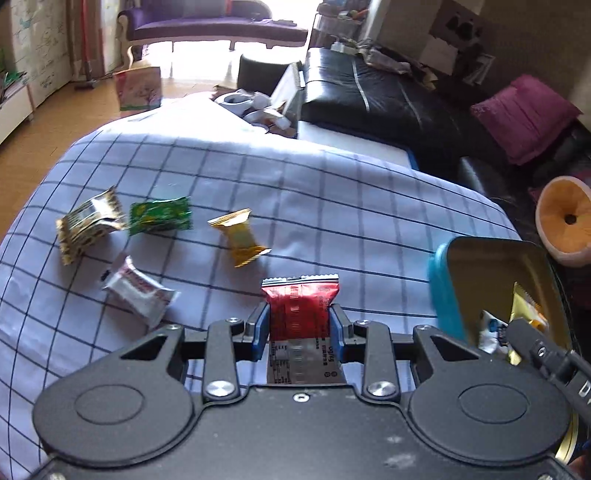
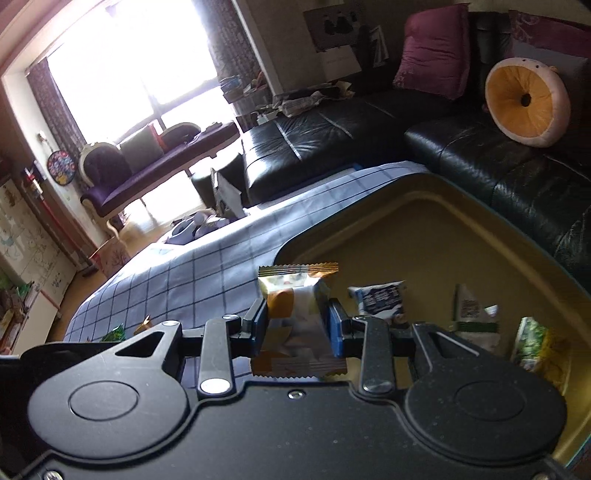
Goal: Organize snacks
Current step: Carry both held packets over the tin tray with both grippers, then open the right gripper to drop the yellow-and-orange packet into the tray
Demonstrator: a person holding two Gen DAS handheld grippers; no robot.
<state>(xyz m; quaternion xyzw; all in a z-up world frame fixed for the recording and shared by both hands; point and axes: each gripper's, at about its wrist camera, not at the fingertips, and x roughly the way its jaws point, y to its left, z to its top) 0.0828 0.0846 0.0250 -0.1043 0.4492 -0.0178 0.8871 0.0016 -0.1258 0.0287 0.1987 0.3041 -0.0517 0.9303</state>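
Note:
My left gripper (image 1: 300, 325) is shut on a red snack packet (image 1: 300, 306), held above the checked cloth (image 1: 332, 192). Loose snacks lie on the cloth to its left: a gold-and-black packet (image 1: 88, 223), a green packet (image 1: 160, 215), a yellow packet (image 1: 240, 237) and a white-and-red packet (image 1: 138, 291). At the right stands a blue tin with a gold inside (image 1: 480, 273). My right gripper (image 2: 298, 325) is shut on a yellow-and-white snack packet (image 2: 295, 295) over the tin's (image 2: 443, 236) near edge. Inside the tin lie a blue-and-white packet (image 2: 380, 299), a white-and-green packet (image 2: 472, 314) and a green-and-yellow packet (image 2: 539, 343).
A black leather sofa (image 1: 388, 99) runs along the far and right side of the table, with a purple cushion (image 1: 524, 114) and a round orange cushion (image 1: 565, 221) on it. White clutter (image 1: 251, 107) sits at the table's far end. A purple chaise (image 1: 207, 22) stands by the window.

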